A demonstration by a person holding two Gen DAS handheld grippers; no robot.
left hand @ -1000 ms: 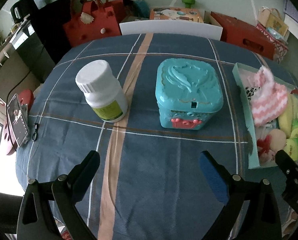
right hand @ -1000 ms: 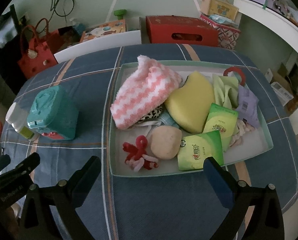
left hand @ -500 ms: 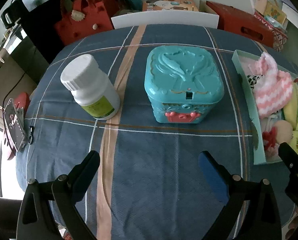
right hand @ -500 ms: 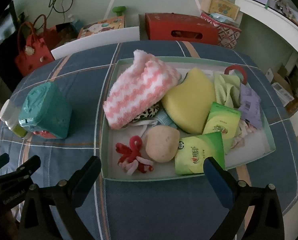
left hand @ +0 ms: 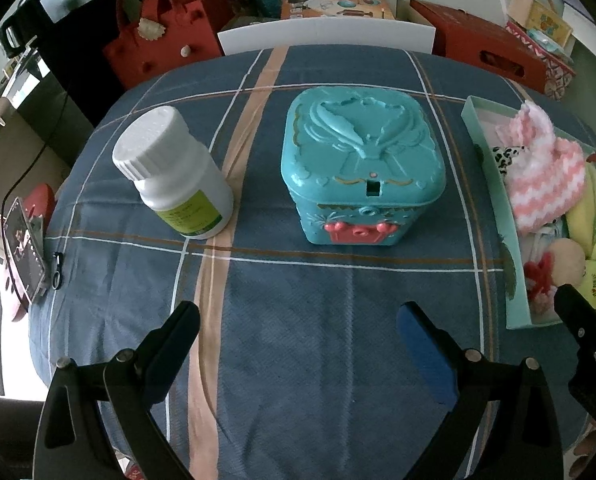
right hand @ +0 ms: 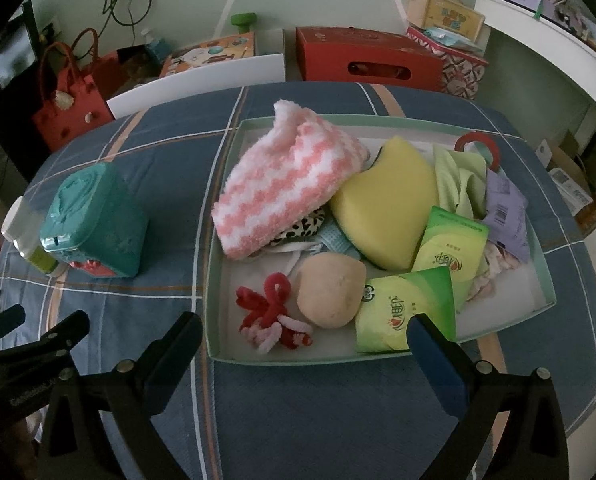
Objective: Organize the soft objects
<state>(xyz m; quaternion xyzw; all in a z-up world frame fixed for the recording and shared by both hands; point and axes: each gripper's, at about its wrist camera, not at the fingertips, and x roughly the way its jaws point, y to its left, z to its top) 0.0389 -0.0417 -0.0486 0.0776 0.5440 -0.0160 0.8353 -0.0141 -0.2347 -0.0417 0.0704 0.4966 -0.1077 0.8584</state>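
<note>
A pale green tray (right hand: 212, 280) on the blue checked tablecloth holds a pink-and-white fuzzy sock (right hand: 290, 184), a yellow sponge (right hand: 385, 208), a beige soft ball (right hand: 331, 290), a red and pink chenille toy (right hand: 272, 312), green tissue packs (right hand: 405, 312) and other soft items. My right gripper (right hand: 301, 332) hovers open just in front of the tray's near edge, holding nothing. A teal plastic box (left hand: 361, 164) with its lid down stands ahead of my open left gripper (left hand: 298, 328). The tray (left hand: 493, 184) lies to its right.
A white pill bottle (left hand: 174, 172) stands left of the teal box. A white chair back (left hand: 325, 36), red bags (left hand: 158, 52) and red boxes (right hand: 369, 60) lie beyond the table's far edge. A small phone-like device (left hand: 22, 252) hangs at the left table edge.
Both grippers have drifted forward a little: the teal box and tray look larger and closer. Both stay open and nothing was picked up.
</note>
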